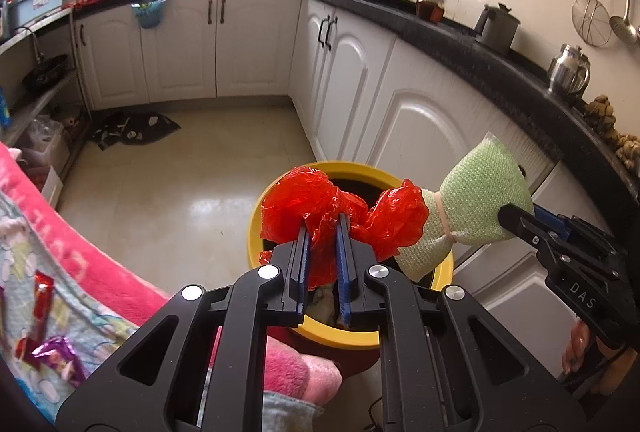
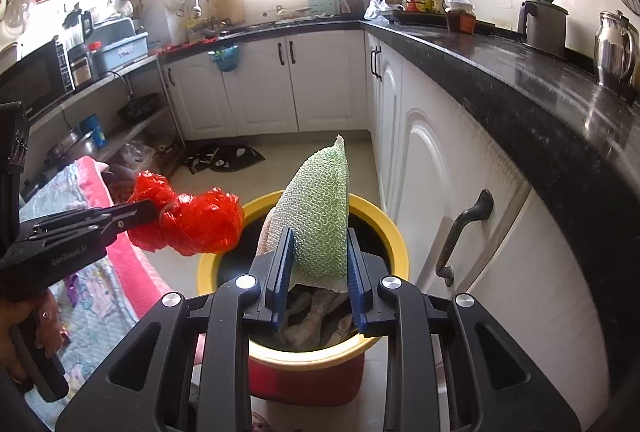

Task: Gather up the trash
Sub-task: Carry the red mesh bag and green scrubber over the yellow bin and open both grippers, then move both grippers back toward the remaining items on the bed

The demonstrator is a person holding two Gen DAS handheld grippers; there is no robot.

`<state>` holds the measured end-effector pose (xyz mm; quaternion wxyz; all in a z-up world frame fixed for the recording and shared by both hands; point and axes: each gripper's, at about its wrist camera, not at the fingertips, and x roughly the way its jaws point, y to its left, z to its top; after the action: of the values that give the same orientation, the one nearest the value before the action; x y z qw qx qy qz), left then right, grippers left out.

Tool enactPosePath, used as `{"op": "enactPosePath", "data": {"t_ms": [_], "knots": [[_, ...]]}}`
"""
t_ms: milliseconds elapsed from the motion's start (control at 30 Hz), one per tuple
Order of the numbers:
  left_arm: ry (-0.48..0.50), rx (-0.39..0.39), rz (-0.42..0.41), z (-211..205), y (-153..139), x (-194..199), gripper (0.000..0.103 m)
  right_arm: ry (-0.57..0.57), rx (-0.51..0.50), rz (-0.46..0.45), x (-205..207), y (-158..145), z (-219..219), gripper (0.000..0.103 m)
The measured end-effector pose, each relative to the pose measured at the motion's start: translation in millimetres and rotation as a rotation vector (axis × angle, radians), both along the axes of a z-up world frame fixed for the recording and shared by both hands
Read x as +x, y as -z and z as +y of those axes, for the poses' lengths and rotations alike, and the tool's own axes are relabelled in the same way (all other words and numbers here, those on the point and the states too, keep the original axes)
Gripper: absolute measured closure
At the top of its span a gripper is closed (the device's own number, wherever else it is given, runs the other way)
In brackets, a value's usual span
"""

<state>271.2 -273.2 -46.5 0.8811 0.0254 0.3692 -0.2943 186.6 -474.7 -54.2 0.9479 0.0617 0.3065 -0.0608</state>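
A crumpled red plastic bag (image 1: 340,212) is pinched tight in the left gripper (image 1: 323,232), hanging over the left side of the yellow-rimmed red bin (image 1: 444,272). Just right of it, a green bubble-wrap pouch (image 2: 320,208), banded at its waist, is clamped in the right gripper (image 2: 318,252) above the bin's mouth, which already has scraps inside. White cabinets (image 2: 460,168) under a black countertop (image 2: 520,80) run along the right; a pink blanket (image 1: 100,264) lies near left.

The bin (image 2: 304,312) stands on the floor (image 1: 180,184) beside the cabinets (image 2: 460,192); the plastic bag (image 1: 332,212) and mesh pad (image 2: 320,216) hang over it, bed (image 1: 80,272) to its left.
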Motion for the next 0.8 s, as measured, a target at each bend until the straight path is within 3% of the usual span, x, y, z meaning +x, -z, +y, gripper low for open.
{"op": "enactPosePath", "data": {"t_ms": [500, 567, 667, 800], "knots": [[0.027, 0.038, 0.093, -17.1, 34.7, 15.3, 0.092, 0.018, -0.01, 0.092, 25.0, 35.3, -6.2, 0.074], [0.026, 0.041, 0.099, -16.6, 37.1, 16.0, 0.086, 0.024, -0.003, 0.1, 27.3, 38.4, -7.4, 0.074], [0.019, 0.044, 0.101, -14.2, 38.0, 15.8, 0.07, 0.027, 0.002, 0.11, 28.8, 40.9, -7.4, 0.059], [-0.012, 0.046, 0.085, -3.4, 31.8, 11.9, 0.044, 0.037, 0.013, 0.098, 23.8, 38.5, -7.1, 0.048]]}}
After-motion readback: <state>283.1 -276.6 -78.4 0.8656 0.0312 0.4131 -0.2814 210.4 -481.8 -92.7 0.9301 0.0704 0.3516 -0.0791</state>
